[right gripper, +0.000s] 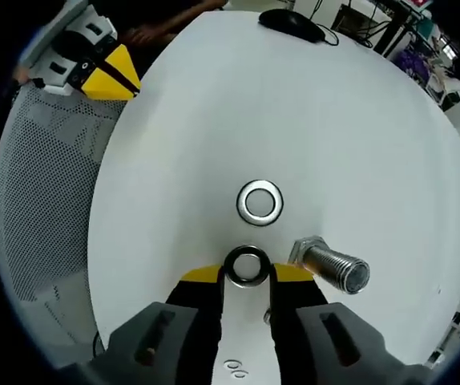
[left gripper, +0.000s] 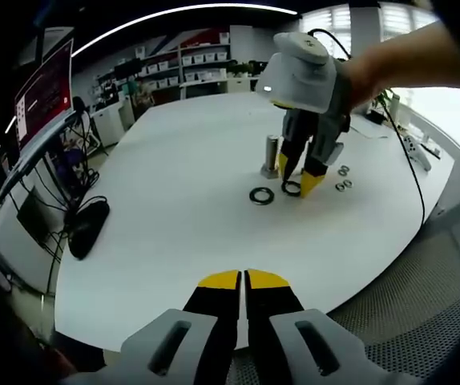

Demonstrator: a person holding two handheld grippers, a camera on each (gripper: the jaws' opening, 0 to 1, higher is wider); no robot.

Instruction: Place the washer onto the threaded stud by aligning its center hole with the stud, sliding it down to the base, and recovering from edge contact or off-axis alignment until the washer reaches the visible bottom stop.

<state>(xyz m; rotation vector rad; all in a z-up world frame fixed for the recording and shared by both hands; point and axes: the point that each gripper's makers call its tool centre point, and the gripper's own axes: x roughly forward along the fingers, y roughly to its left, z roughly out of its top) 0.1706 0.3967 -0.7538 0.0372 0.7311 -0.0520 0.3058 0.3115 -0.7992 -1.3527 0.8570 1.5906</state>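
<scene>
The small silver metal washer [right gripper: 248,266] sits between the yellow tips of the right tool [right gripper: 248,274], its rim touching both, its centre hole showing and its face turned up toward the camera. In the left gripper view the same washer [left gripper: 291,188] reads as a dark ring at the right tool [left gripper: 301,178], low over the white round tabletop [left gripper: 174,200]; whether it touches the surface cannot be told. The right tool is closed on the washer's edges, gripping it.

Just beside the washer stands the threaded silver metal stud [right gripper: 336,268] on its hexagonal base, close against the right tool's tip. In the left gripper view the stud [left gripper: 272,156] is partly covered by the right tool, so only its upper shaft and one corner of the base show. The washer is not on the stud; it is held next to the base.

A second, larger silver washer [right gripper: 260,201] lies flat on the tabletop beyond the stud, apart from it. A few more small spare washers [left gripper: 343,178] lie on the far side of the stud, too small to count surely.

The left tool [left gripper: 244,281] hovers at the tabletop's near edge, well apart from the stud, its yellow tips together with nothing between them. A person's hand [left gripper: 406,68] holds the right tool, cut off at the edge.
</scene>
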